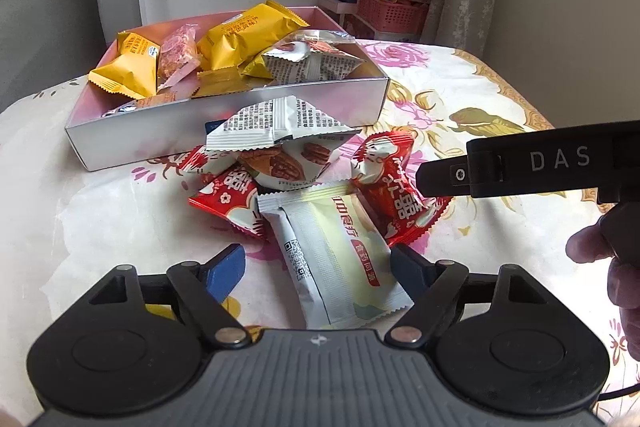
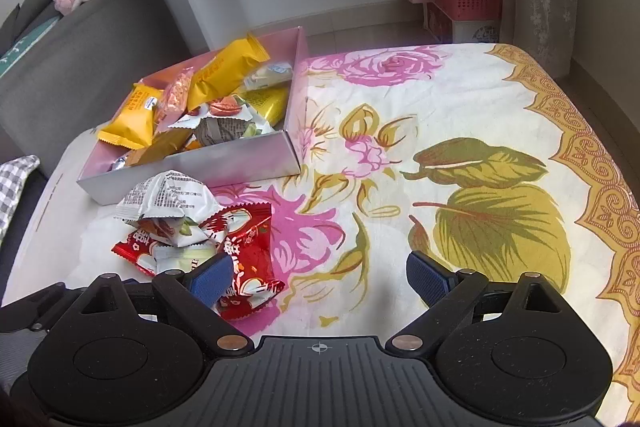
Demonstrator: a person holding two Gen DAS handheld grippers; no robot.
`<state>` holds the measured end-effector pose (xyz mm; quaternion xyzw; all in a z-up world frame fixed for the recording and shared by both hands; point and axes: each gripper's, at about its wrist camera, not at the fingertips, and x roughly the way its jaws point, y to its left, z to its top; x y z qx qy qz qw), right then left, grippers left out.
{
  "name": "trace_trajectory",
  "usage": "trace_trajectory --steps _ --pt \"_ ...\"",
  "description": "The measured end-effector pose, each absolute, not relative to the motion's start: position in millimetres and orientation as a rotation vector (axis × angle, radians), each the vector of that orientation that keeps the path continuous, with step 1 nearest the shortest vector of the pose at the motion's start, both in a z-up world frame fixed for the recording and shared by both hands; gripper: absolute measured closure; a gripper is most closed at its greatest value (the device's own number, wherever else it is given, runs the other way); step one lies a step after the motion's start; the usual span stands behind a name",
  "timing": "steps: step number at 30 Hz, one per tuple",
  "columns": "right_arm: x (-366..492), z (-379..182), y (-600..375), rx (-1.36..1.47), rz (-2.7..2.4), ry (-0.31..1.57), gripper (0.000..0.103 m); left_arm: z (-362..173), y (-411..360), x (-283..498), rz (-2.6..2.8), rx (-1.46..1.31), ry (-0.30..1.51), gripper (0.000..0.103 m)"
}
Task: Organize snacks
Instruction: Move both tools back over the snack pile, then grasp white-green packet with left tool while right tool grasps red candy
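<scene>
Floral cloth (image 2: 460, 131), crinkly foil pkts (image 1: 320, 187); silver box (image 1: 224, 131)

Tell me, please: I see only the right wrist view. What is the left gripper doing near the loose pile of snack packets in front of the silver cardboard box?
Observer: The left gripper is open, and a flat white-and-pale-green foil packet lies between its blue fingers.
Operator: My view hides most of that packet. Which way does it lie?
Observer: Lengthwise, with one short end toward the left gripper and the other toward the pile.
Operator: And where does my right gripper appear from there?
Observer: The right gripper comes in from the right side of the left wrist view. Its black tip is in front of a crumpled red-and-white foil packet, at the right end of the pile.
</scene>
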<state>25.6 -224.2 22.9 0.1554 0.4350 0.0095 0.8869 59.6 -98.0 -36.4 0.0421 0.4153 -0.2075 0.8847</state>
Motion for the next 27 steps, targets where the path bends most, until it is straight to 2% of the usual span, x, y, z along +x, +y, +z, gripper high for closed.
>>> trace_trajectory --steps 4,6,8,12,13,15,16,20,27 --pt "24.4 21.3 -225.7 0.311 0.025 0.909 0.008 -34.7 -99.6 60.5 -0.459 0.059 0.876 0.030" --pt "23.7 21.0 -227.3 0.311 0.024 0.909 0.008 -33.6 -102.1 60.7 -0.474 0.048 0.870 0.025" --pt "23.6 20.6 -229.3 0.322 0.022 0.910 0.008 -32.9 -104.3 59.2 -0.478 0.047 0.857 0.015" --pt "23.7 20.0 -232.1 0.355 0.021 0.910 0.008 -36.2 -109.7 58.4 -0.478 0.078 0.854 0.014" --pt "24.0 19.9 -231.5 0.357 0.022 0.910 0.008 -37.2 -110.5 58.7 -0.478 0.084 0.854 0.016" --pt "24.2 19.6 -229.4 0.350 0.027 0.908 0.008 -38.8 -111.1 59.6 -0.469 0.096 0.856 0.027" --pt "24.4 19.6 -228.1 0.344 0.030 0.907 0.008 -39.3 -110.8 60.2 -0.454 0.104 0.860 0.037" --pt "25.2 17.5 -223.6 0.324 0.042 0.902 0.008 -37.0 -103.0 61.5 -0.430 0.100 0.867 0.053" --pt "26.1 15.4 -216.1 0.299 0.073 0.880 0.008 -33.5 -86.7 59.5 -0.411 0.098 0.878 0.057"
